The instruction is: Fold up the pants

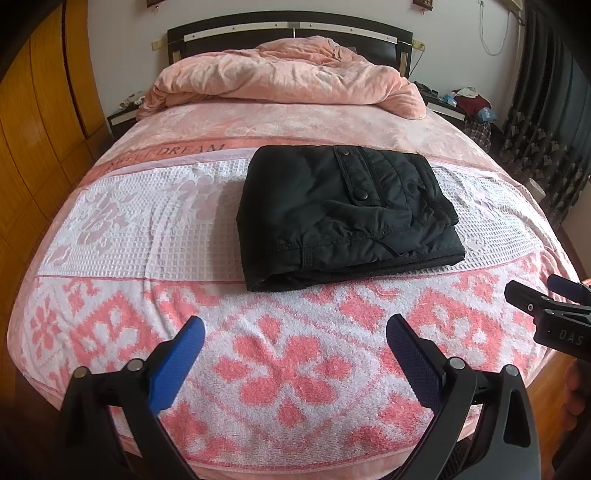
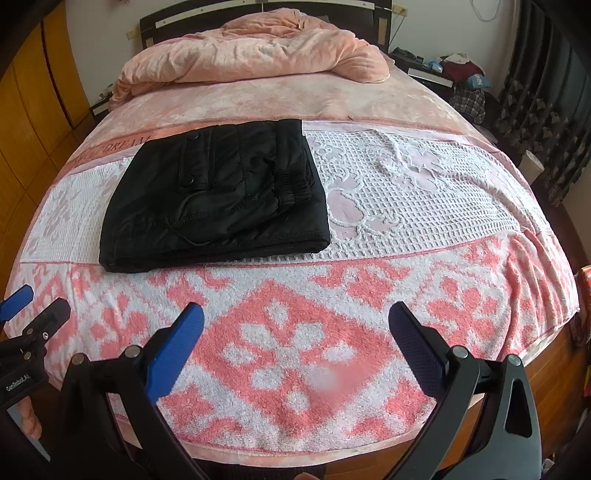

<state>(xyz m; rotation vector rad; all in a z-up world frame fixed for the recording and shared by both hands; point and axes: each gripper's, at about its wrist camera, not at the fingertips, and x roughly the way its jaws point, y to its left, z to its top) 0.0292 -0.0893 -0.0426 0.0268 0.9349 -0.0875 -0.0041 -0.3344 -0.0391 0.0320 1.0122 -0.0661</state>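
Observation:
Black pants (image 1: 343, 214) lie folded into a compact rectangle on the white waffle band of the bed cover, with a snap pocket flap on top; they also show in the right wrist view (image 2: 218, 199). My left gripper (image 1: 295, 328) is open and empty, held above the pink flowered towel short of the pants. My right gripper (image 2: 295, 317) is open and empty, also above the towel, to the right of the pants. The right gripper shows at the right edge of the left wrist view (image 1: 546, 295); the left gripper shows at the left edge of the right wrist view (image 2: 33, 306).
A pink and white flowered towel (image 1: 288, 362) covers the near end of the bed. A bunched pink duvet (image 1: 280, 74) lies by the dark headboard (image 1: 291, 29). Wooden wardrobes (image 1: 40, 122) stand at left. A cluttered nightstand (image 1: 461, 103) and dark curtains (image 1: 546, 118) stand at right.

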